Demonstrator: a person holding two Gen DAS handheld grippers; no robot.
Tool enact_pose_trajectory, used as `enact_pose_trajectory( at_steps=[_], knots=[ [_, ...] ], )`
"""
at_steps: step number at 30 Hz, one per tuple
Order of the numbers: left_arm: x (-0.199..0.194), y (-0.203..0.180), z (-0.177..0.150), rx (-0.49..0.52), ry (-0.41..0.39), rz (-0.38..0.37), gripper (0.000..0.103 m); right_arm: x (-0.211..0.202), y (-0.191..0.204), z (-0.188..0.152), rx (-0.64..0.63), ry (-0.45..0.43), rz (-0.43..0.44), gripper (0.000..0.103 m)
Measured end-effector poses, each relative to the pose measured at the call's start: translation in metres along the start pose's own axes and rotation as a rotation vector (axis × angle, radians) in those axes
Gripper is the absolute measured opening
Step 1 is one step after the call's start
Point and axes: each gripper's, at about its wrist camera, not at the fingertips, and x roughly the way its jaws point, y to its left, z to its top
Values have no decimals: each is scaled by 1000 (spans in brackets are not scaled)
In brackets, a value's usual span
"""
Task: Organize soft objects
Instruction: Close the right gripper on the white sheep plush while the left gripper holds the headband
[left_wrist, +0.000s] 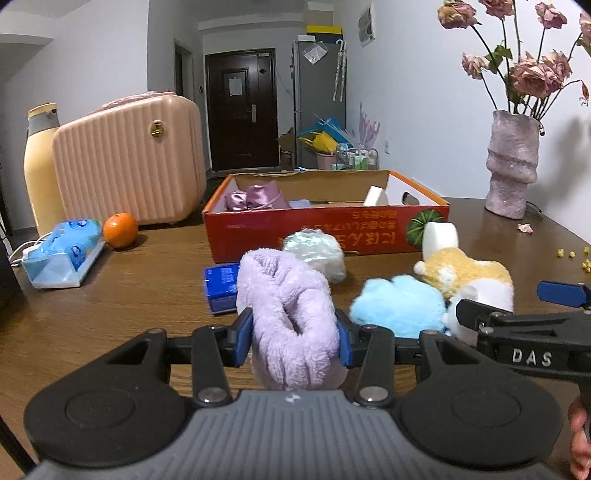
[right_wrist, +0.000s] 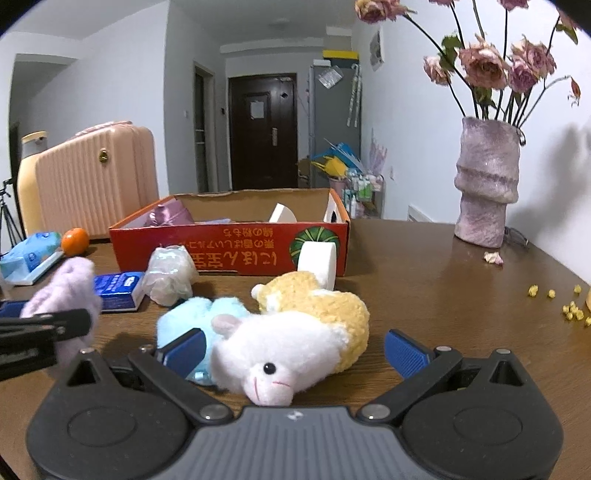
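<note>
My left gripper (left_wrist: 294, 334) is shut on a fluffy lilac sock roll (left_wrist: 286, 314), which also shows at the left of the right wrist view (right_wrist: 68, 291). My right gripper (right_wrist: 295, 347) is open around a white and yellow plush animal (right_wrist: 291, 339) lying on the table, its head between the blue pads. A light blue plush (right_wrist: 195, 317) lies against it. The red cardboard box (left_wrist: 325, 229) stands behind and holds a purple satin pouch (left_wrist: 255, 197) and a white block (left_wrist: 375, 195). A crinkled clear bag (left_wrist: 317, 251) and a white roll (left_wrist: 439, 238) lie before the box.
A blue pack (left_wrist: 221, 288) lies left of the sock roll. A tissue pack (left_wrist: 62, 251), an orange (left_wrist: 120, 229), a pink case (left_wrist: 129, 162) and a yellow bottle (left_wrist: 40, 166) stand at the left. A vase of dried roses (right_wrist: 485, 192) stands at the right, with yellow crumbs (right_wrist: 570, 306) near the edge.
</note>
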Motion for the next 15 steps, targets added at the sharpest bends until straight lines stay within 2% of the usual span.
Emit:
enact_pose_trajectory(
  at_steps=[8, 15],
  knots=[
    [2, 19, 1, 4, -10, 35, 45, 27, 4, 6, 44, 67, -64, 103],
    [3, 34, 2, -8, -14, 51, 45, 41, -12, 5, 125, 134, -72, 103]
  ],
)
